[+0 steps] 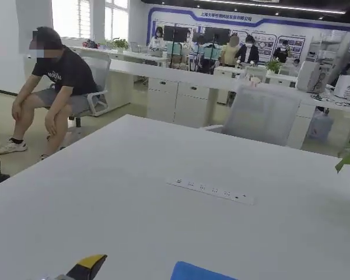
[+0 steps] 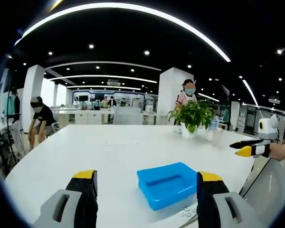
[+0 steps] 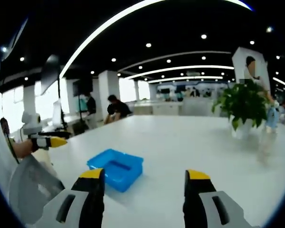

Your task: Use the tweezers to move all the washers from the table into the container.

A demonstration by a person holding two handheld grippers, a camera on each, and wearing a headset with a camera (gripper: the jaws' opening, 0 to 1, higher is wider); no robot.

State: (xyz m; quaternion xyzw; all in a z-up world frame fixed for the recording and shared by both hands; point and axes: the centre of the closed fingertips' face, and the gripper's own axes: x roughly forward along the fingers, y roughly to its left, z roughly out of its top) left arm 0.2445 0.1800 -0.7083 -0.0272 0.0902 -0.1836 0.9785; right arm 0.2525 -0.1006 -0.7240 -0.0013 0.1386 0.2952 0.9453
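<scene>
Left tongs [image 2: 147,176] and right tongs [image 3: 145,175] both stand open and hold nothing, while the small washers [image 2: 186,211] lie on the worktop [image 2: 109,152] just beside the blue container [image 2: 173,198], which looks empty, so I judge all the moving is still to do.

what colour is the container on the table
The container is bright blue, clearest in the left gripper view.

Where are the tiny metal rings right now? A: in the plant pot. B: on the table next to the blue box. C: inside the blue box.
B: in the left gripper view the washers lie on the white table just outside the blue container, whose inside looks empty.
</scene>
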